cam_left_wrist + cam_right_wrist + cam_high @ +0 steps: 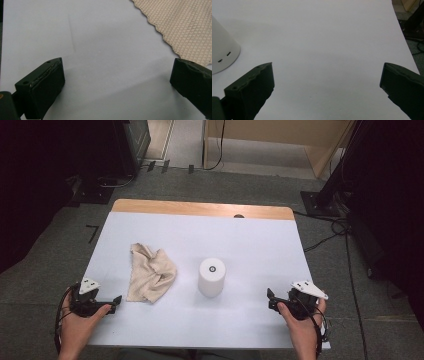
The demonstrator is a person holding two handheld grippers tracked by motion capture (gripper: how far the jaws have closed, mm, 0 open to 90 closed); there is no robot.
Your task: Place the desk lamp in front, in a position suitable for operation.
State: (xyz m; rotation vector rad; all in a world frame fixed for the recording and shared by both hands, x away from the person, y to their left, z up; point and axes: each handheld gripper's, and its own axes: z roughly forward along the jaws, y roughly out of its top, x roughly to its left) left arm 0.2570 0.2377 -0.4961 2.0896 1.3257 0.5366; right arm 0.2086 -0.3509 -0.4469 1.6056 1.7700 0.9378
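High view: crumpled beige cloth (150, 273), long axis front-to-back, beside upright white cylinder (211, 277).

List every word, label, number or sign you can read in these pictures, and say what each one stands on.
No readable text in any view.
White cylinder: a small dark round mark on its top, too small to read; two short dark slots near its base in the right gripper view, not lettering.
Beige cloth: a woven diamond pattern, no label.
White table: no print.
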